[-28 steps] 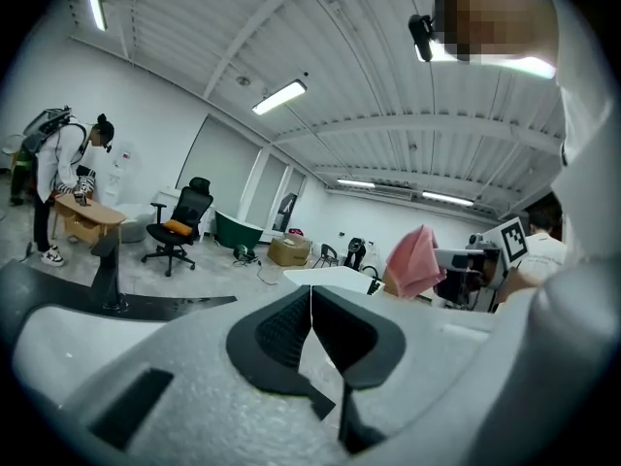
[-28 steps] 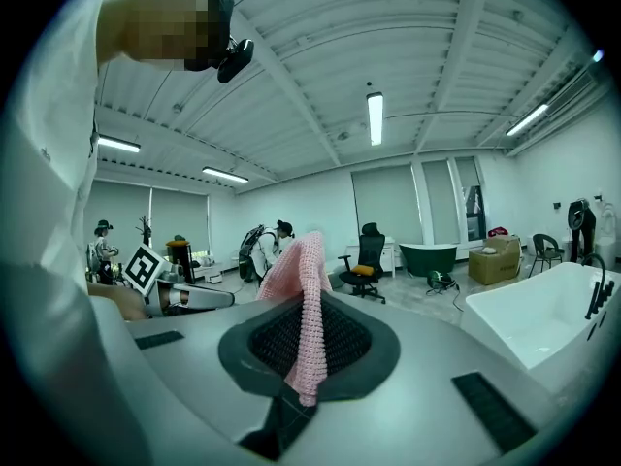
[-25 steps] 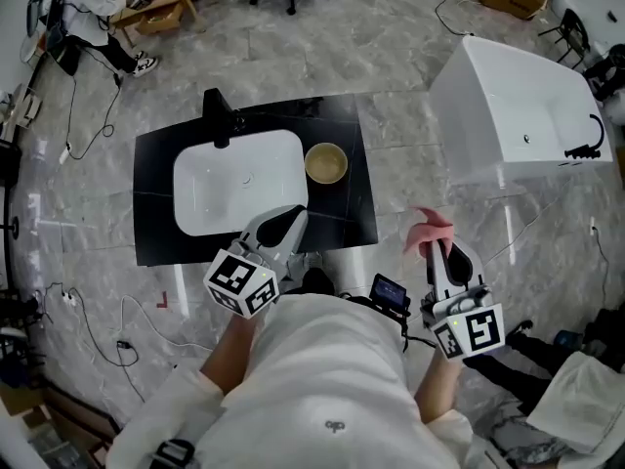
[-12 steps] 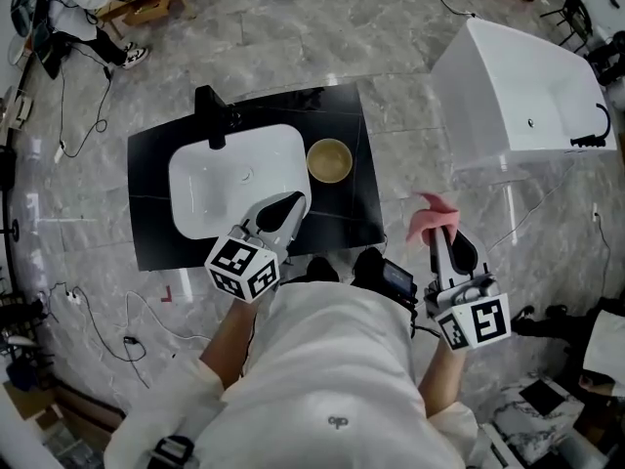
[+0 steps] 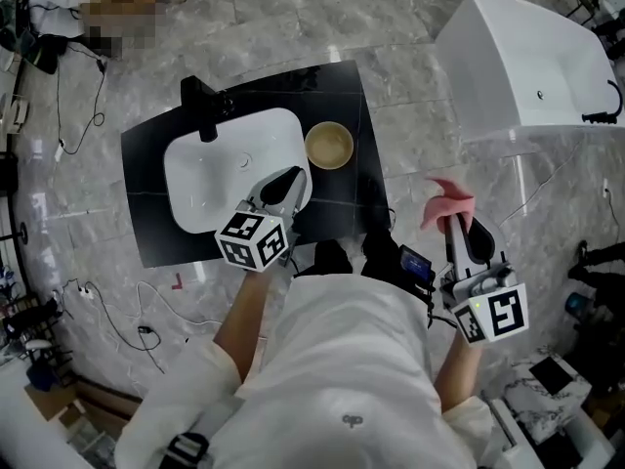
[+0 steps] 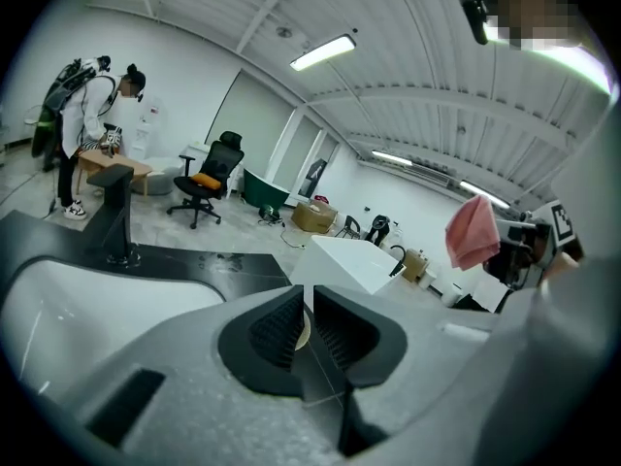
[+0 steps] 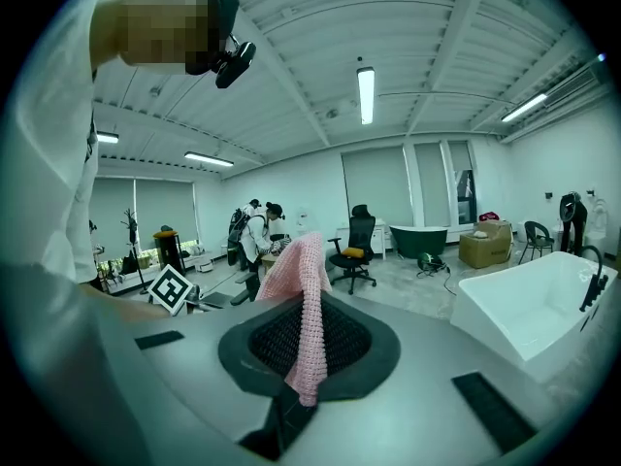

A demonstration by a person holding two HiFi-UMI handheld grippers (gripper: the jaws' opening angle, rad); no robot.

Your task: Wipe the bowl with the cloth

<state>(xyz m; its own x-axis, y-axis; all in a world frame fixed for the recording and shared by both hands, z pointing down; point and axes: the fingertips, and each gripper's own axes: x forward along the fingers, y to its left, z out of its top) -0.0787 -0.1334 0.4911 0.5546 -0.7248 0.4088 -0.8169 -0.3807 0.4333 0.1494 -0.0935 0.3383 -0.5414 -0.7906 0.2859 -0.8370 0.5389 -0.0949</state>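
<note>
A tan bowl (image 5: 328, 146) stands on the black counter (image 5: 146, 233), just right of the white sink basin (image 5: 195, 189). My left gripper (image 5: 290, 181) hovers over the basin's right rim, jaws shut and empty, pointing toward the bowl; a sliver of the bowl (image 6: 302, 334) shows between its tips (image 6: 305, 320). My right gripper (image 5: 453, 221) is off the counter to the right, over the floor, shut on a pink knitted cloth (image 5: 447, 203). In the right gripper view the cloth (image 7: 303, 299) is pinched between the jaws (image 7: 307, 343) and sticks up and hangs down.
A black faucet (image 5: 200, 108) stands at the basin's back left. A white bathtub (image 5: 532, 62) sits on the marble floor at the right. Cables trail on the floor at the left. Office chairs and people are far off in the room.
The head camera has shifted, so the counter sits slightly higher and leftward in view. Both grippers keep their poses; the right one with the cloth has drifted a little right and down.
</note>
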